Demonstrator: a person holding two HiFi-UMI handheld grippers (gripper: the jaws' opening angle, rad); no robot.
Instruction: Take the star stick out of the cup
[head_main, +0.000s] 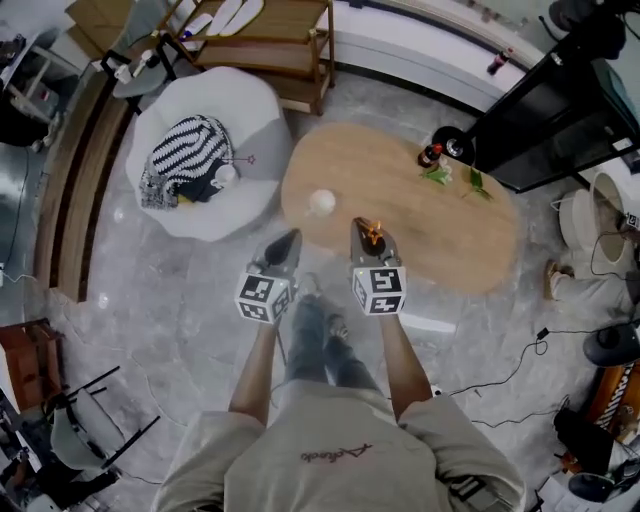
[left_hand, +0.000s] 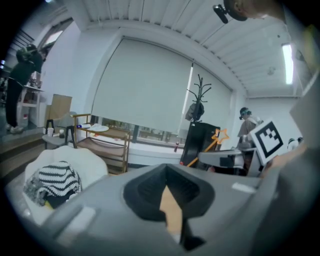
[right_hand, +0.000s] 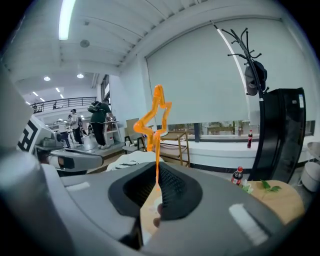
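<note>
The stick (right_hand: 154, 125) looks already out, pinched upright in the right gripper (right_hand: 156, 187) beside the cup (head_main: 321, 203); the left gripper (left_hand: 172, 200) is closed on nothing.

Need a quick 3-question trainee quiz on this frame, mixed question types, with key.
1. Which gripper holds the star stick? A left, B right, C neither.
2. True or false: the star stick stands in the white cup.
3. Fill in: the white cup stands on the oval ___ table.

Key
1. B: the right gripper is shut on its shaft.
2. False: the stick is clear of the cup.
3. wooden
</note>
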